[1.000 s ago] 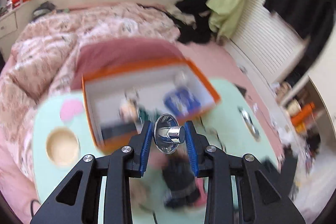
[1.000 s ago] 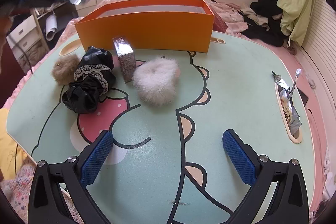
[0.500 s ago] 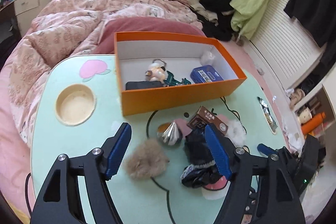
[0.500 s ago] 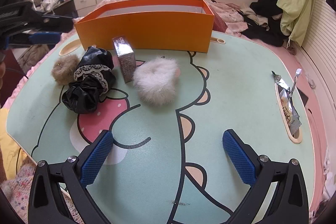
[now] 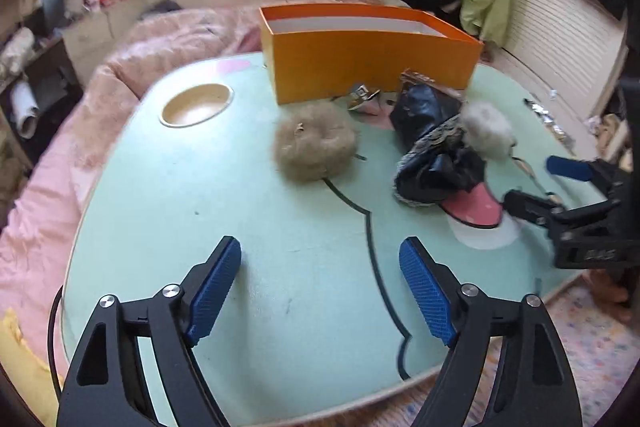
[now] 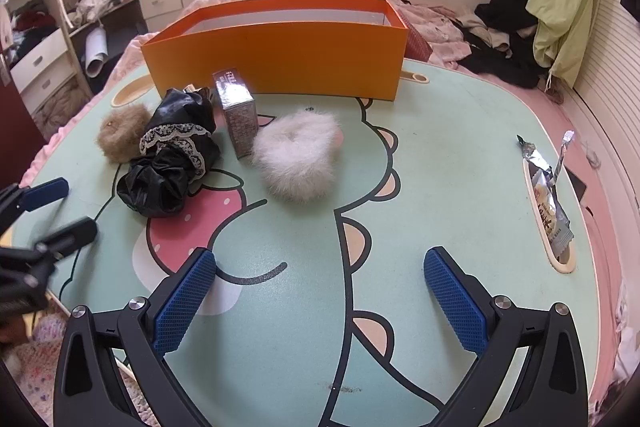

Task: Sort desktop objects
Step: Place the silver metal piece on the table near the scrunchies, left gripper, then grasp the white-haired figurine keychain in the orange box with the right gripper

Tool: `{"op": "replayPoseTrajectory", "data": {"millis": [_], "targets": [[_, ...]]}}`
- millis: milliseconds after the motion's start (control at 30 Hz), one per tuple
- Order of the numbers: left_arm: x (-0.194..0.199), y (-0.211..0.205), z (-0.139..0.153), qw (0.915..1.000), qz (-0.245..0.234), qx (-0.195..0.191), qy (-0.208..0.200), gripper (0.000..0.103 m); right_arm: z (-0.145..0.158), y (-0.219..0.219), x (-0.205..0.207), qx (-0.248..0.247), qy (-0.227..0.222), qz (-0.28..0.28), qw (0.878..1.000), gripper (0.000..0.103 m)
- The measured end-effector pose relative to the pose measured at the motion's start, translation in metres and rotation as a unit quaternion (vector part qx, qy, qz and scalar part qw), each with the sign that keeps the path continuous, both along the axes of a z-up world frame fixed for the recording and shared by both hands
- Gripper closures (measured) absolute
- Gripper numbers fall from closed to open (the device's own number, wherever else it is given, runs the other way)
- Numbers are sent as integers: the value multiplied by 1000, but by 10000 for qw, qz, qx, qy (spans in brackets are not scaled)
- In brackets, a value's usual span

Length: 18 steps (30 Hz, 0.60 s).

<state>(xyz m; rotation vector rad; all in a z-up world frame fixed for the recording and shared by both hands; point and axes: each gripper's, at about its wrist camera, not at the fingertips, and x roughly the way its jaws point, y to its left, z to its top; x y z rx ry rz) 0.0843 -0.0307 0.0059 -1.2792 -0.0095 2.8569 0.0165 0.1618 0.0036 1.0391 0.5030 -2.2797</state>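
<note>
The orange box (image 5: 372,59) stands at the back of the mint-green table (image 5: 248,235). In front of it lie a shiny silver metal piece (image 5: 362,97), a brown fluffy scrunchie (image 5: 314,143), a black lace-trimmed cloth (image 5: 432,143), a white fluffy scrunchie (image 5: 486,129) and a small brown carton (image 6: 240,111). My left gripper (image 5: 320,255) hovers low over the table's near side. Its jaws are opening and nothing is between them. My right gripper (image 6: 320,303) stands open and empty over the dinosaur print, short of the white fluffy scrunchie (image 6: 298,157).
A round cup recess (image 5: 196,105) sits at the table's back left. A slot on the right edge holds a foil snack wrapper (image 6: 550,195). A pink bed (image 5: 132,67) borders the table behind and to the left. Each gripper shows at the edge of the other's view.
The left gripper let go of the silver piece, which now lies on the table before the box. It opened wide and dropped low toward the table's near side. The right gripper stayed put.
</note>
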Motion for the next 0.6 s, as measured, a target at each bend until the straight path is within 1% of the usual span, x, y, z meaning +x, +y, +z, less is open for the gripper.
{"op": "replayPoseTrajectory", "data": {"millis": [33, 67, 133, 167, 200, 333, 367, 400, 433, 467, 500, 533, 600], "targets": [[1, 4, -2, 9998, -36, -108, 147, 4, 1, 0, 0, 18, -4, 11, 10000, 0], [-1, 5, -4, 9998, -151, -11, 133, 0, 1, 0, -1, 29, -30, 34, 10000, 0], [-2, 4, -3, 9996, -234, 38, 127, 0, 4, -4, -5, 78, -121, 102, 9998, 3], [-2, 4, -2, 9996, -251, 32, 146, 0, 8, -6, -6, 57, -136, 123, 9998, 8], [-1, 4, -2, 9995, -263, 34, 168, 0, 15, -9, -8, -18, -157, 149, 9998, 10], [-1, 5, -3, 9994, -282, 39, 193, 0, 61, -38, -20, -575, -173, 277, 9978, 10], [-2, 7, -5, 9994, -286, 33, 194, 0, 72, -51, -27, -687, -271, 324, 9967, 12], [-3, 7, -5, 9994, -288, 35, 194, 0, 80, -64, -36, -776, -430, 359, 9954, 20], [-3, 8, -5, 9994, -287, 37, 193, 0, 86, -78, -47, -845, -661, 362, 9936, 25], [-3, 7, -6, 9994, -286, 41, 195, 0, 91, -95, -61, -882, -936, 347, 9911, 33], [-3, 7, -6, 9994, -286, 41, 195, 0, 92, -110, -74, -876, -1165, 330, 9888, 36], [-3, 7, -6, 9994, -286, 42, 196, 0, 93, -129, -89, -840, -1368, 279, 9866, 36], [-3, 8, -6, 9994, -288, 46, 205, 0, 91, -155, -105, -668, -1467, 219, 9867, 36]]}}
